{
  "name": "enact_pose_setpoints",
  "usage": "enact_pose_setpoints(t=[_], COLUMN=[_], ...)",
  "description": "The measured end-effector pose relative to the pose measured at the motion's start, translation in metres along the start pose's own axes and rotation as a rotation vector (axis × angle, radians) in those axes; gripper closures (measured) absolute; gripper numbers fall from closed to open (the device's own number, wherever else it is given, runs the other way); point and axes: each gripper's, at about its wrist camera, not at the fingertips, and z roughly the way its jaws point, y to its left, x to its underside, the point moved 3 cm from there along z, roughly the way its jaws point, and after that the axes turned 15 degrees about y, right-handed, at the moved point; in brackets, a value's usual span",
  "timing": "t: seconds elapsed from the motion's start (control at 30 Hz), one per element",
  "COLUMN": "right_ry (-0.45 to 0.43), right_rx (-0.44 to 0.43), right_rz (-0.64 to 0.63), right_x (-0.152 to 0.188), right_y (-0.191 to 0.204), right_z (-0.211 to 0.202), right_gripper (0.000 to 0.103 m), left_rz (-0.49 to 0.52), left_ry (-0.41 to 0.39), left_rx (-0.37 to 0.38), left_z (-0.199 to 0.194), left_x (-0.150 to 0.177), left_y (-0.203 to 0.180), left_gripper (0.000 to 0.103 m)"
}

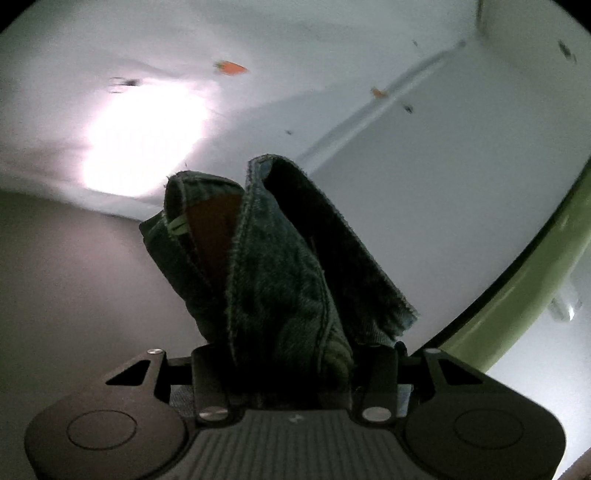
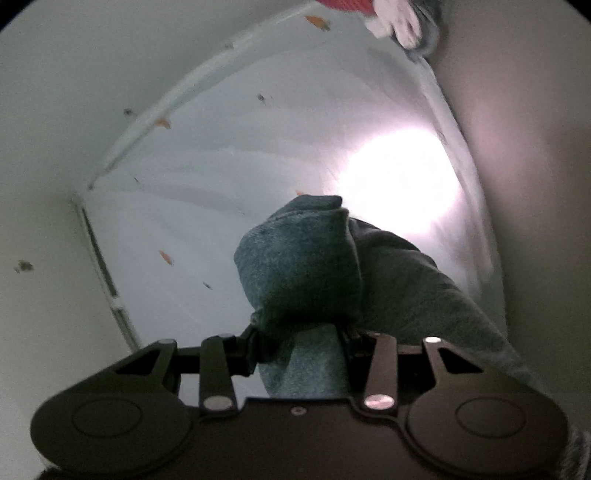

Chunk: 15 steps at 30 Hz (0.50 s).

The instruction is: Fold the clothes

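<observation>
A dark blue denim garment (image 1: 280, 266) is bunched between the fingers of my left gripper (image 1: 295, 354), which is shut on its hemmed edge; a brown inner patch shows in a fold. My right gripper (image 2: 299, 332) is shut on another bunch of the same blue denim (image 2: 306, 266), which trails off to the lower right. Both grippers hold the cloth lifted above a white sheet (image 1: 406, 192) with small orange and dark prints. The fingertips are hidden in the cloth.
A bright glare lies on the sheet (image 2: 399, 184). A green curved edge (image 1: 535, 266) runs at the right of the left wrist view. Red and white clothes (image 2: 388, 14) lie at the sheet's far corner. Grey floor (image 1: 74, 277) borders the sheet.
</observation>
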Motion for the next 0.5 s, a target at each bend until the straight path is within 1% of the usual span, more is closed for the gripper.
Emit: enact_pose_setpoints(t=[0.07, 0.17, 0.23, 0.3, 0.37, 0.5], right_ry=[0.001, -0.002, -0.029, -0.077, -0.105, -0.155], right_rx=[-0.023, -0.052, -0.087, -0.127, -0.163, -0.254], right_rz=[-0.004, -0.068, -0.101, -0.103, -0.115, -0.151], right_x=[-0.034, -0.082, -0.116, -0.152, -0.181, -0.237], right_y=[0.015, 0.043, 0.058, 0.072, 0.081, 0.095], right_z=[-0.012, -0.036, -0.048, -0.06, -0.066, -0.068], right_gripper=[0.06, 0.06, 0.06, 0.06, 0.06, 0.061], left_rz=[0.016, 0.009, 0.059, 0.105, 0.154, 0.25], left_ry=[0.005, 0.043, 0.083, 0.119, 0.153, 0.215], left_rx=[0.004, 0.076, 0.073, 0.066, 0.063, 0.102], left_z=[0.042, 0.113, 0.16, 0.199, 0.239, 0.305], left_x=[-0.013, -0.047, -0.071, -0.089, -0.114, -0.162], left_y=[-0.021, -0.04, -0.058, -0.076, -0.092, -0.118], left_gripper=[0.056, 0.056, 0.056, 0.056, 0.056, 0.056])
